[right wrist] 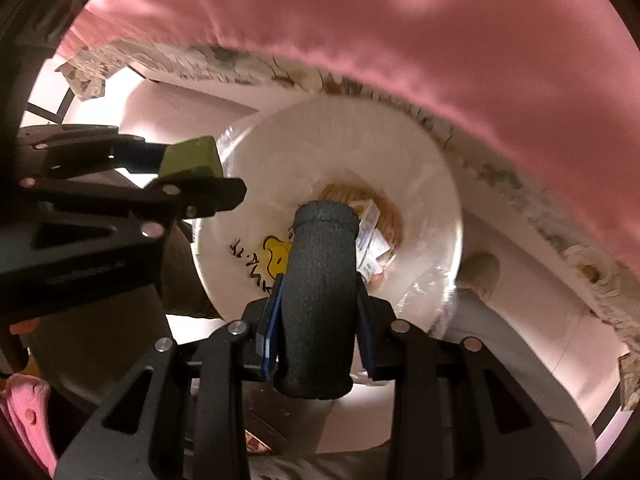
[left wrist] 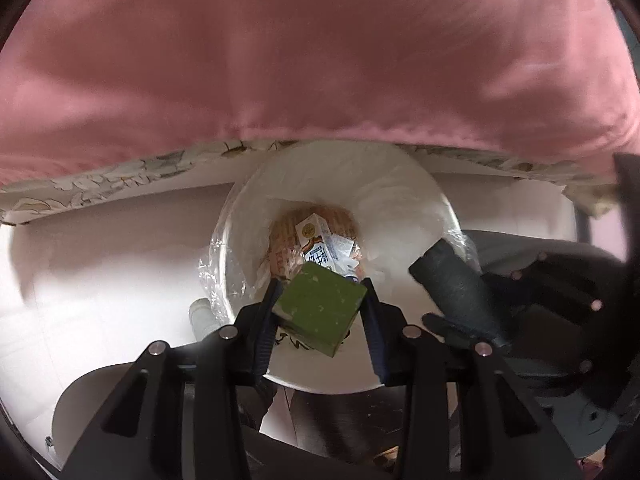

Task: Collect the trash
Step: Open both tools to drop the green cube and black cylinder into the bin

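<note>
Trash already lies in the lined white bin [left wrist: 400, 200] (a small carton [left wrist: 320, 244] among it). Left hand-held gripper [left wrist: 320, 304] clamps a green block [left wrist: 320, 312] above the opening; right hand-held gripper [right wrist: 318, 304] clamps a dark foam cylinder [right wrist: 320, 292]. Both await dropping.

- We see a broad pink satin fabric [left wrist: 320, 48] filling the upper field, softly lit and creased.
- Beneath its hem, we note a cream floral-patterned cloth edge [left wrist: 104, 184].
- Below lies a pale, glossy white floor [left wrist: 112, 264], brightly lit.
- At far right we observe a thin dark furniture leg [left wrist: 583, 224].
</note>
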A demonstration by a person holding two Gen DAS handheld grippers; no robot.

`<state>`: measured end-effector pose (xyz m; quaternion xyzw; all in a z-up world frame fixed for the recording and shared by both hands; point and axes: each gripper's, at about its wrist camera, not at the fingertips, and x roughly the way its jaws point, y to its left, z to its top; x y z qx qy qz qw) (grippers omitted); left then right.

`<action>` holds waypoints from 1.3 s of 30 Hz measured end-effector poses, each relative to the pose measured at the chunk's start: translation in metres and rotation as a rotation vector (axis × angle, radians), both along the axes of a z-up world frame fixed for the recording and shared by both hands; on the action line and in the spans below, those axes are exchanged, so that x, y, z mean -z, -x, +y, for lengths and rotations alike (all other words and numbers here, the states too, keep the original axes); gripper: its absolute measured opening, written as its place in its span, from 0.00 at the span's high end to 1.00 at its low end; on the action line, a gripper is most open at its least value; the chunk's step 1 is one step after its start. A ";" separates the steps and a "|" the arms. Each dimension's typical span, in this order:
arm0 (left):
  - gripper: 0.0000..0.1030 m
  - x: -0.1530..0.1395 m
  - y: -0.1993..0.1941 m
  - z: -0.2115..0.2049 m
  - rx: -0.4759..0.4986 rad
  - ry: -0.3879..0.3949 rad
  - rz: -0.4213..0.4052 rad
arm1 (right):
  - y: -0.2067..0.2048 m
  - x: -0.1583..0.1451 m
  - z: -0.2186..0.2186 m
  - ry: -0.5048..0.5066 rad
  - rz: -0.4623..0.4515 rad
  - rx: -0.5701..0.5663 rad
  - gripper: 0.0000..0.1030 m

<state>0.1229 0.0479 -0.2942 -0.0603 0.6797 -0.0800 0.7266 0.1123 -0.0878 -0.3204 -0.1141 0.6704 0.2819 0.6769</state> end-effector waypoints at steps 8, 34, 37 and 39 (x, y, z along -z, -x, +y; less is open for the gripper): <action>0.60 0.023 -0.009 -0.003 -0.015 0.016 0.054 | -0.009 0.043 0.003 0.025 0.077 0.018 0.68; 0.50 0.008 0.005 -0.005 0.016 -0.021 0.022 | -0.003 0.028 -0.007 0.007 0.046 0.011 0.60; 0.50 -0.023 0.009 -0.009 0.042 -0.024 -0.044 | -0.002 0.003 -0.012 -0.003 0.002 0.001 0.60; 0.50 -0.041 0.010 -0.010 0.054 -0.027 -0.082 | -0.001 -0.018 -0.017 -0.004 -0.039 -0.005 0.60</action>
